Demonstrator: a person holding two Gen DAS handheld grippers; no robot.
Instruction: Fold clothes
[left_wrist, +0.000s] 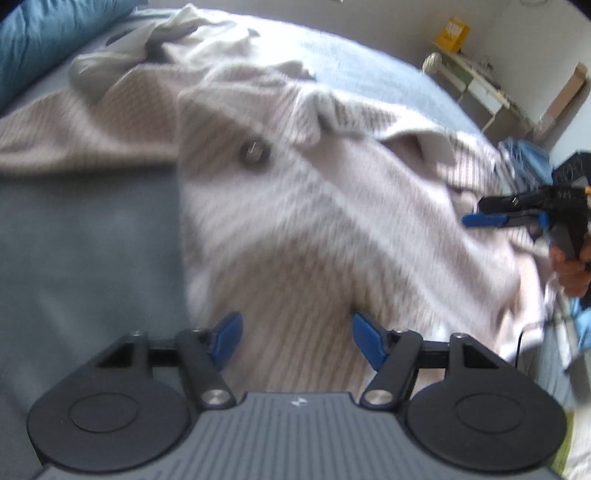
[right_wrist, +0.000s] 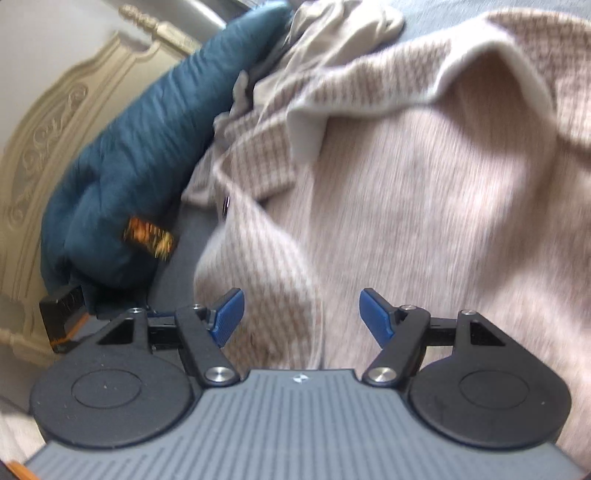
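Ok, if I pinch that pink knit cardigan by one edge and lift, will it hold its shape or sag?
The pink knit cardigan will likely sag: it already lies in soft folds and bunches on the bed. The knit looks thick, so probably fairly heavy for a top. Its ribbed surface should grip well, though the button side may swing.
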